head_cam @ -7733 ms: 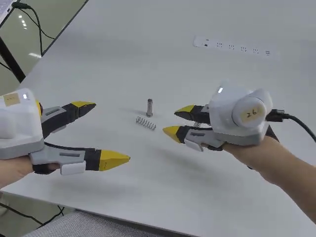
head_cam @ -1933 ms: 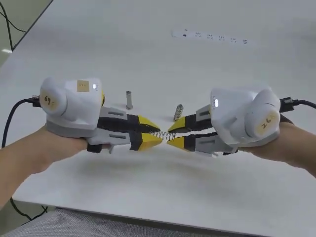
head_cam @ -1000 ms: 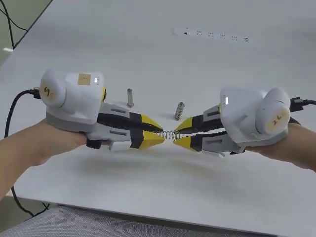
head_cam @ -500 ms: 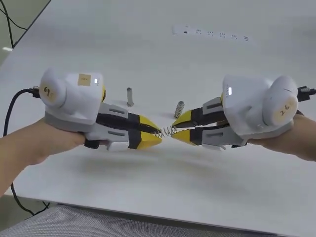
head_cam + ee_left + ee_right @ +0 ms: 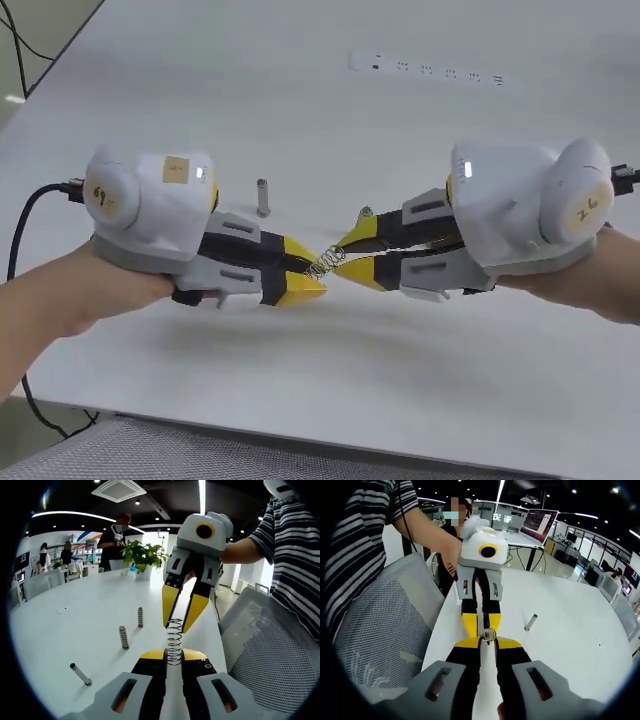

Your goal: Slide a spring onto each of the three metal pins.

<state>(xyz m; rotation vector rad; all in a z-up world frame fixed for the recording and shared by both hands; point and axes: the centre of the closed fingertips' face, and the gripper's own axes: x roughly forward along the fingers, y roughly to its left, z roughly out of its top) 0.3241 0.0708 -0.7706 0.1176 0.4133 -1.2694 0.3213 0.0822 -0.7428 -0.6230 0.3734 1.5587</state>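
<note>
as the left claw (image 5: 173, 656) grips, thin coiled spring (image 5: 174, 637)

**One spring in the air, two pins dressed, one bare**

The loose spring (image 5: 325, 262) is a short coil of thin silver wire. It hangs off the table (image 5: 300, 100), tilted, with one end clamped in my left gripper (image 5: 316, 274) and the other pinched by the tips of my right gripper (image 5: 340, 260). In the right gripper view I look almost straight down its open bore.

The bare pin (image 5: 263, 197) is a small grey metal post standing upright on the table, with no coil on it. In the left gripper view, the nearer sprung pin (image 5: 123, 637) and the farther sprung pin (image 5: 140, 617) stand upright near each other, each wrapped in a spring along its length.
</note>
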